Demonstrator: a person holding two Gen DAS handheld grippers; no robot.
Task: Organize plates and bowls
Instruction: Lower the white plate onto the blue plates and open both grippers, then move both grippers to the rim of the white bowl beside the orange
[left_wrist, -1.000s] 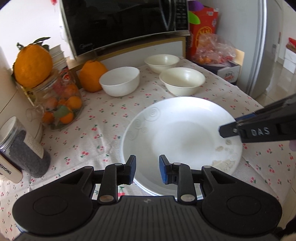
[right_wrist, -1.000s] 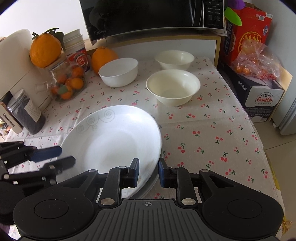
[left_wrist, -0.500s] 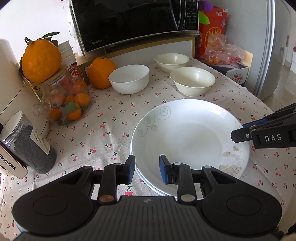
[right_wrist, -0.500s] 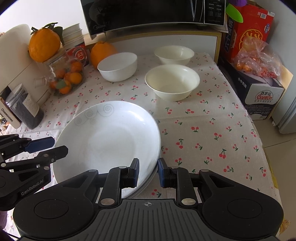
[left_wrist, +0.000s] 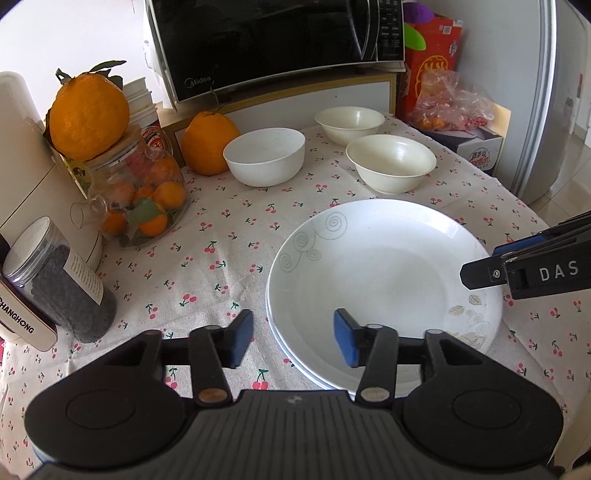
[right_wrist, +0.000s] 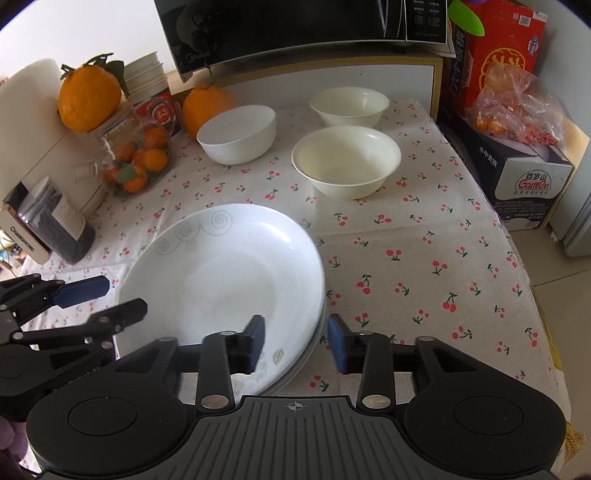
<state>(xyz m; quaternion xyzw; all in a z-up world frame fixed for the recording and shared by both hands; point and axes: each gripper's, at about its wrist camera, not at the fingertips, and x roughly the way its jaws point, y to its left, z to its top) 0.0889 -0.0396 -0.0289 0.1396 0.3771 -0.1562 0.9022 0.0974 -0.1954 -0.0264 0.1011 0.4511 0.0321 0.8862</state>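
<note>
"Midea" on the microwave (left_wrist: 273, 44); "DAS" on the right tongs (left_wrist: 535, 267); "Ganten" on the carton (right_wrist: 524, 184); "CHANGHONG" on the white box (left_wrist: 22, 323).

Both grippers are opening, the left gripper (left_wrist: 293, 341) spreading its pads around the near-left plate (left_wrist: 384, 273) rim at the lower centre of the left view, and the right gripper (right_wrist: 295, 343) widening across the plate's lower-right rim, now lying flat on its stack.

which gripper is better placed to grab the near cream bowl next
Right, probably. The right gripper is open at the plate stack's right edge, the near cream bowl straight ahead. The left gripper sits across the plates.
</note>
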